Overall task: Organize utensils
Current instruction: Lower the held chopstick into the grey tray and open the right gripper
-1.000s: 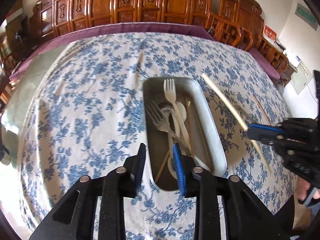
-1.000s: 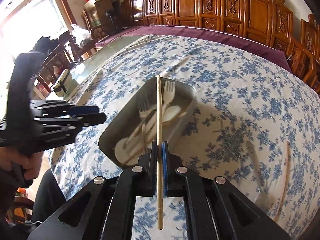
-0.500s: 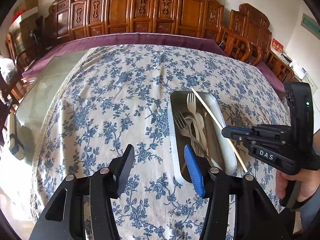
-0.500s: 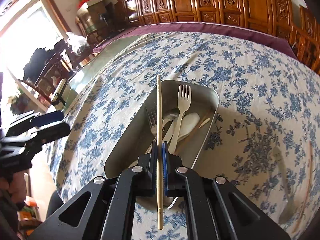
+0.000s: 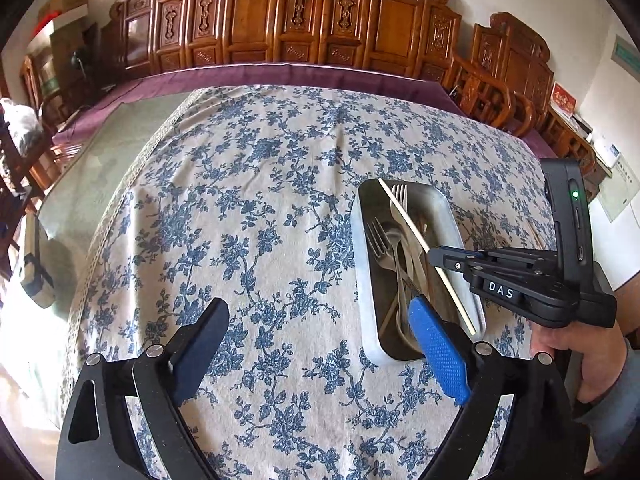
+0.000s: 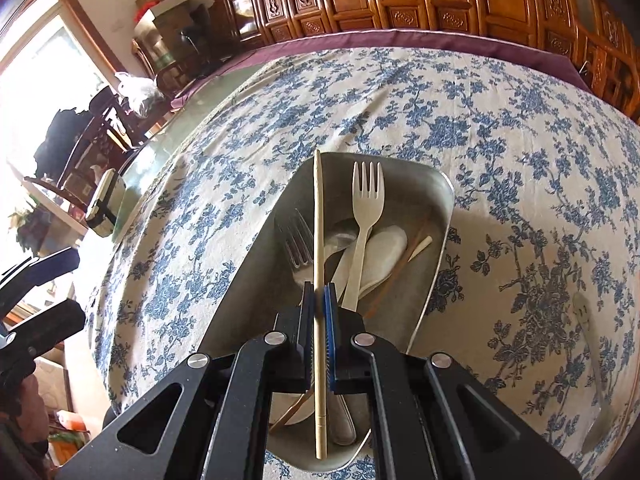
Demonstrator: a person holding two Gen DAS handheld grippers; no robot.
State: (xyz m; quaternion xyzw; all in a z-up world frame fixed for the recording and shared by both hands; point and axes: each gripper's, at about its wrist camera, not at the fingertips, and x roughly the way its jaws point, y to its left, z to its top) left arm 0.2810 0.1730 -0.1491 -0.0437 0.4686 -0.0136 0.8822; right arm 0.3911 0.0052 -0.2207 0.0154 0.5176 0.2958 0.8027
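1. Metal, dull grey, the tray (image 6: 434, 216) lies on the counter's blue-flowered cloth (image 6: 500, 128). Only the right wrist view looks straight into it: a pale plastic fork (image 6: 362, 220), a metal fork (image 6: 298, 242), pale spoons and a thin brown stick lie heaped inside.
2. Only that view also shows a spoon (image 6: 592, 344) lying on the cloth, well right of the tray.
3. Only the left wrist view shows the right tongs (image 5: 434, 256) from the side, with the hand (image 5: 592, 356) gripping their handle, and carved wooden chairs (image 5: 304, 12) along the far edge of the counter.
4. In the right wrist view the pale chopstick (image 6: 318, 216) runs lengthwise, near to far, parallel to the tray's long side, its far tip over the tray's far rim. In the left wrist view it slants from near right to far left above the tray (image 5: 452, 216).
5. Right tongs (image 6: 319, 300): pads pressed together on the chopstick, part-way along its length, a stretch sticking out behind.
6. Left tongs (image 5: 316, 356): opening, already wide apart, nothing between them but cloth, just near-left of the tray.
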